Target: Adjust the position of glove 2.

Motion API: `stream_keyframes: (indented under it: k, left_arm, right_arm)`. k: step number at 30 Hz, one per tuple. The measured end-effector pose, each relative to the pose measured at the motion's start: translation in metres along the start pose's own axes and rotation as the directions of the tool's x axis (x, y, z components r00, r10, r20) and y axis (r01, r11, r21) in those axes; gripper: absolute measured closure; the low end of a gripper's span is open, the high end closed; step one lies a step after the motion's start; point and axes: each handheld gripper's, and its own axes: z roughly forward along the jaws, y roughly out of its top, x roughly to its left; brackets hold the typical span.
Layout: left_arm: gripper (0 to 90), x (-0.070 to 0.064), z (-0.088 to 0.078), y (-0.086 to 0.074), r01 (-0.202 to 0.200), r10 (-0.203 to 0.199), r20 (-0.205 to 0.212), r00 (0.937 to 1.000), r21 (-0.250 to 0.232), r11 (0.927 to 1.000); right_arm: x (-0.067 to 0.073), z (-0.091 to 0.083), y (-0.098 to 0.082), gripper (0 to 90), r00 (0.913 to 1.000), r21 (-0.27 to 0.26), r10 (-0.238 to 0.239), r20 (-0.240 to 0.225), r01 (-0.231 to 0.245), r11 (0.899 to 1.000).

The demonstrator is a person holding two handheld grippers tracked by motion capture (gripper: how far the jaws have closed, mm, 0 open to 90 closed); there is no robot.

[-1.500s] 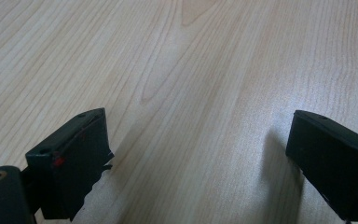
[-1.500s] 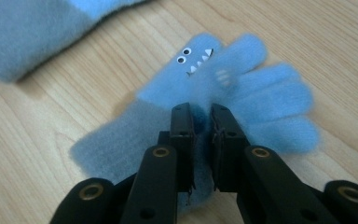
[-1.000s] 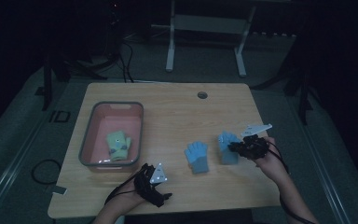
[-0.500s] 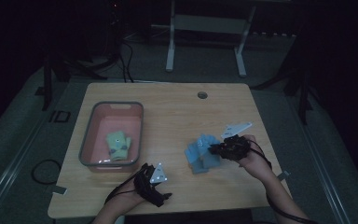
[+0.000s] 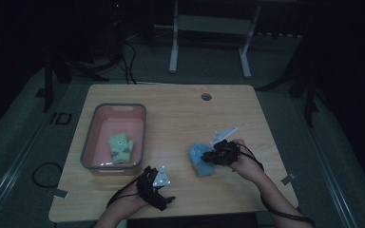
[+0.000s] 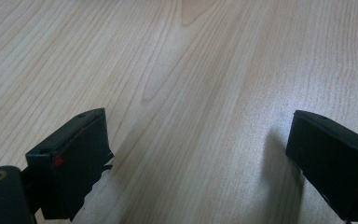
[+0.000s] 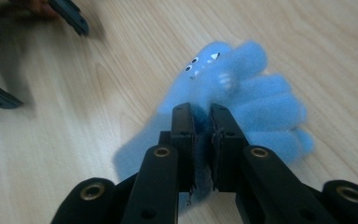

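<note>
My right claw point(image 7: 200, 128) pinches one blue glove point(image 7: 242, 100) over a second one below; my left claw point(image 6: 200, 154) gapes wide, empty, above bare table point(image 6: 191, 56).

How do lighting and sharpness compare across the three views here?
High view: dim and murky, the blue glove and bin still readable. Left gripper view: bright, sharp wood grain, soft jaw shadows on the table. Right gripper view: well lit, the glove crisp.

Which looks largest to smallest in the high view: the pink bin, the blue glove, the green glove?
1. pink bin
2. blue glove, partly hidden by the right gripper
3. green glove, close to the blue one in size, so that order is unsure
</note>
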Motion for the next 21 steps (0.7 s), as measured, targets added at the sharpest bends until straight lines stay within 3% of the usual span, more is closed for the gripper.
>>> stream_keyframes:
  k: [7, 17, 21]
  left_arm:
    - [6.4, 0.0, 0.0, 0.0, 0.001, -0.001, -0.001, 1.0, 0.002, 1.0]
    - [6.4, 0.0, 0.0, 0.001, 0.003, -0.003, 0.001, 1.0, 0.006, 1.0]
    - [6.5, -0.001, -0.002, 0.003, 0.0, 0.0, -0.015, 0.9999, -0.007, 1.0]
  right_arm:
    - [-0.006, 0.018, -0.008, 79.9, 0.9998, 0.058, 0.002, 0.022, -0.004, 0.998]
    - [-0.009, 0.027, -0.012, 74.0, 0.9999, 0.073, -0.001, 0.014, 0.0, 0.997]
    - [-0.007, 0.022, -0.009, 63.4, 0.9994, 0.066, -0.015, 0.031, 0.013, 0.998]
